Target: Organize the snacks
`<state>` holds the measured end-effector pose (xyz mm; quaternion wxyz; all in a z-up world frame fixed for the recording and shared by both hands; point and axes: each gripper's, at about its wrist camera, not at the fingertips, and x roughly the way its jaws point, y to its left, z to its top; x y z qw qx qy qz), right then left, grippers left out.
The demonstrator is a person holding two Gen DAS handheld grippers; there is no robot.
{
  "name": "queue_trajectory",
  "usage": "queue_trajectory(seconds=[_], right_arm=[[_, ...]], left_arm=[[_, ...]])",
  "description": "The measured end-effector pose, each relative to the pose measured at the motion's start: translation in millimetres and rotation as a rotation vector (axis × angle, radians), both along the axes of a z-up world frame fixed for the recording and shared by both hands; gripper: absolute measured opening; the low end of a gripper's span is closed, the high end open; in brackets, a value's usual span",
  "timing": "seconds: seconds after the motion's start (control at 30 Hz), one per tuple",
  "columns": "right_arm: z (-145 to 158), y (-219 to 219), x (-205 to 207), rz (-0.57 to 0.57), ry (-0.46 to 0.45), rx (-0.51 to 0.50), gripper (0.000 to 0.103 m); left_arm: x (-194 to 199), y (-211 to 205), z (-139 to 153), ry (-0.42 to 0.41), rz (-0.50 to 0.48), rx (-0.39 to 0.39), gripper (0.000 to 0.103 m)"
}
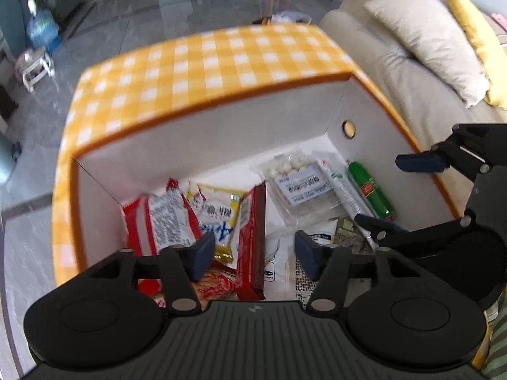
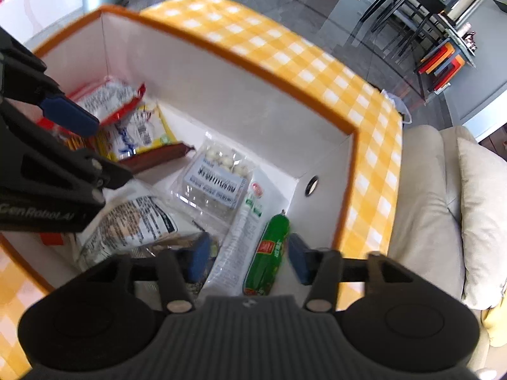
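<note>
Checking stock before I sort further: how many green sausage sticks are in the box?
1. The green sausage stick lies on the box floor by the right-hand wall, next to a long white packet. Others could be hidden under the packets.

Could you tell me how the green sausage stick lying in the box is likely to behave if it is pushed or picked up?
The green sausage stick looks round and smooth-wrapped, so it would probably roll sideways if nudged. Its glossy film may slip between pads. It lies straight along the checked box wall, so it seems fairly stiff, likely lifting without drooping.
</note>
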<state>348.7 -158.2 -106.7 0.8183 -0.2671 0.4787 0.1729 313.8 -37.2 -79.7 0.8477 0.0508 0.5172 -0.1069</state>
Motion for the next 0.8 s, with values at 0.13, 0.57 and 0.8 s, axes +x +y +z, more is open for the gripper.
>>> queue_trajectory(seconds=[0.13,0.57,0.8], right_arm=[[23.6,-8.6,-8.2,-0.013,-0.039,0.062,0.071],[120.0,-33.3,-64.5,-0.139,-0.253,0.354,0.090],[153.9,-49.4,-129.6,-0.182,-0.345,0.478,0.099]], left_arm=[[-15.6,6.9,25.1,-0.087,0.004,0.023,0.077],[-88.1,8.2,125.0,-0.517,0.004,0.097,0.078],[-140.3,2.1,156.4,-0.667,0.031,0.109,0.090]])
